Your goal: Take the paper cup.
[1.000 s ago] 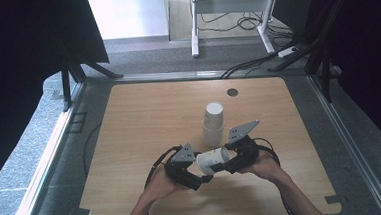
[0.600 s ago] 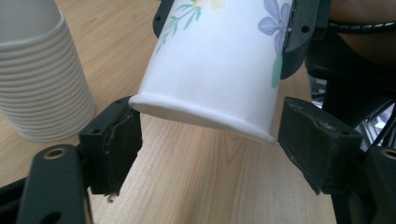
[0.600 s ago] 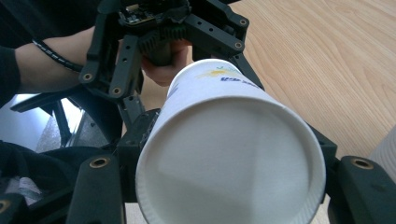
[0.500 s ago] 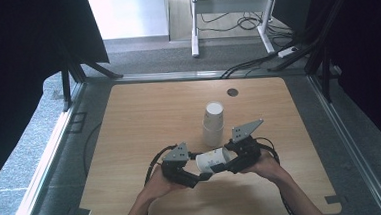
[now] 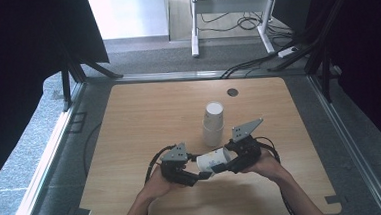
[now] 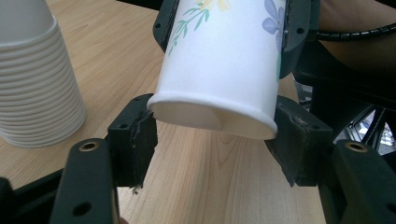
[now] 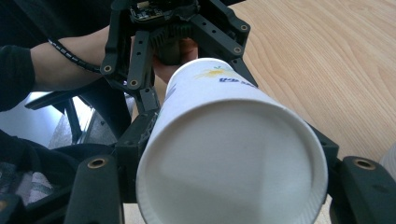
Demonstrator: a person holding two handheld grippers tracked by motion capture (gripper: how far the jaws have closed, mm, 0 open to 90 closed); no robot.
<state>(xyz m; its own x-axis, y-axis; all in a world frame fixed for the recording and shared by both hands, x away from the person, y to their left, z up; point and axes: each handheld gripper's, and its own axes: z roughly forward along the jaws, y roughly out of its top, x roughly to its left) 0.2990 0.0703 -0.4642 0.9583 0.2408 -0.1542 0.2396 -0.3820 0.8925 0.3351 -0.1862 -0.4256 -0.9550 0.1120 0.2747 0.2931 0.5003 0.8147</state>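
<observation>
Both grippers held 1 flowered paper cup (image 5: 213,160) on its side above the worktop (image 5: 144,115): the left gripper (image 5: 195,176) with jaws closed on its rim, the right gripper (image 5: 230,161) clamping its base. Beyond stood a stack of cups (image 5: 213,123).

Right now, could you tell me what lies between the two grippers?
A floral paper cup lies sideways between the left gripper and the right gripper in the high view, with each gripper's jaws around one end.

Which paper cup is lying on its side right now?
The flower-printed white paper cup held sideways between both grippers; the other white paper cups stand nested, upside down, on the table.
</observation>
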